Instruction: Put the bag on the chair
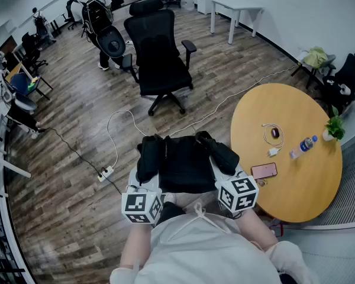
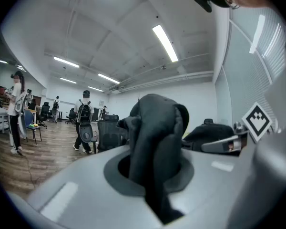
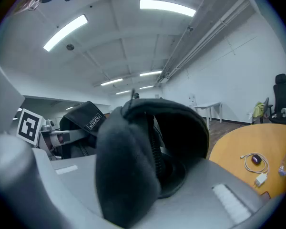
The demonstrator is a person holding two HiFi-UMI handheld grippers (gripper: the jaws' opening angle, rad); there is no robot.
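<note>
A black bag (image 1: 180, 164) hangs in front of me between my two grippers, above the wooden floor. My left gripper (image 1: 148, 179) is shut on the bag's left shoulder strap (image 2: 155, 142), which bulges up out of its jaws. My right gripper (image 1: 226, 169) is shut on the other padded strap (image 3: 133, 161). The black office chair (image 1: 160, 58) stands further out on the floor, its seat facing me with nothing on it. In the left gripper view the chair (image 2: 109, 132) shows behind the strap.
A round wooden table (image 1: 307, 188) is at my right with a phone (image 1: 264, 171), a bottle (image 1: 302, 147), a cable and a small plant (image 1: 333, 129). A power strip (image 1: 106, 172) and its cord lie on the floor at left. A person with a backpack (image 1: 100, 16) stands beyond the chair.
</note>
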